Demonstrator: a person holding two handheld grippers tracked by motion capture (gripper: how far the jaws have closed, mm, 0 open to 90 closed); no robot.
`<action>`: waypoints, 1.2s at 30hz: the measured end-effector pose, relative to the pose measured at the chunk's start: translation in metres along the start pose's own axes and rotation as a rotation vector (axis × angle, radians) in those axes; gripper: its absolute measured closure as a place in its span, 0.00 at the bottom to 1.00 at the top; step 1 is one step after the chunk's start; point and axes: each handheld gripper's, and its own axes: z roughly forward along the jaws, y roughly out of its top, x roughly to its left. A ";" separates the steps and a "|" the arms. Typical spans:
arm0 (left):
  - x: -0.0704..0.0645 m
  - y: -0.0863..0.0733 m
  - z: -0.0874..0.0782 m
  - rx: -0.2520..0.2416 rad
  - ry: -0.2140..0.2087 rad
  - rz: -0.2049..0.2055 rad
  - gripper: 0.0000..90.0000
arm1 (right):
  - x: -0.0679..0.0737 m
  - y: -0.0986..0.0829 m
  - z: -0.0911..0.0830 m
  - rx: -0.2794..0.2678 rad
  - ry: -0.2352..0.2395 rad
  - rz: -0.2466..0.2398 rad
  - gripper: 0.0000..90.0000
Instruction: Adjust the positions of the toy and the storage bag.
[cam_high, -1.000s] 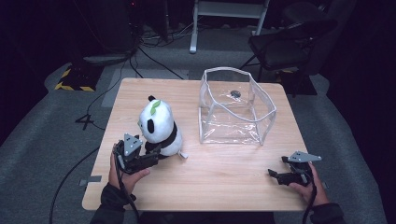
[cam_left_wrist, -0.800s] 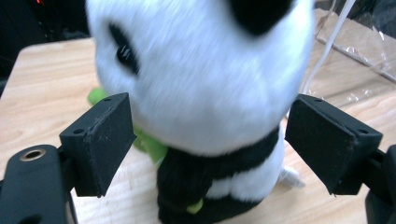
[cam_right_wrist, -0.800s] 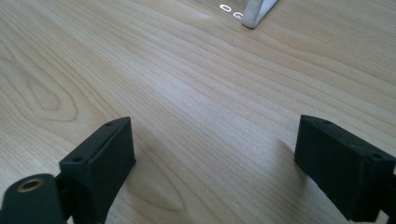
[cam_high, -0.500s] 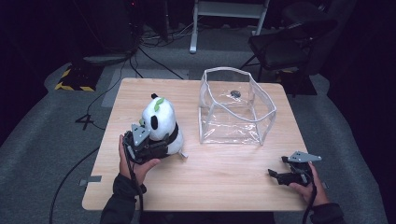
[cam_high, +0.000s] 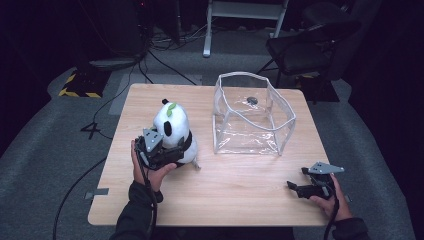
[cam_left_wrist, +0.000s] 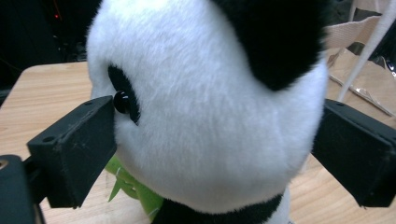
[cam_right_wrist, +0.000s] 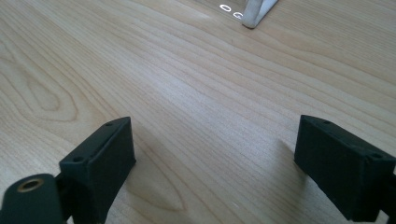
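Note:
A black-and-white plush panda (cam_high: 172, 125) with a green leaf on its head sits upright on the left half of the wooden table (cam_high: 235, 205). My left gripper (cam_high: 176, 150) is open, one jaw on each side of the panda's head (cam_left_wrist: 210, 107); both jaws stand at the fur, and the head is not squeezed. Green leaf fabric (cam_left_wrist: 135, 191) shows under the chin. My right gripper (cam_high: 296, 181) rests low near the table's front right, open, with only bare wood between its jaws (cam_right_wrist: 215, 154).
A clear soft plastic box (cam_high: 252, 117) with white edges stands open-topped right of the panda; its corner (cam_right_wrist: 254, 14) lies ahead of the right gripper. A dark chair (cam_high: 310, 45) and floor cables lie beyond the table.
My left gripper moved forward and up from the panda's front-left side, so its jaws now straddle the head. The right gripper has stayed put.

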 end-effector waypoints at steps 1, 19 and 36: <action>-0.001 -0.001 0.001 -0.008 0.002 -0.003 0.05 | 0.000 0.000 0.000 0.000 0.000 0.000 0.13; 0.002 -0.007 0.027 -0.001 0.059 0.060 0.23 | 0.000 0.000 -0.001 -0.007 0.008 -0.016 0.18; 0.027 -0.009 0.006 0.023 0.004 0.120 0.49 | 0.021 0.101 -0.043 -0.229 0.059 -0.163 0.34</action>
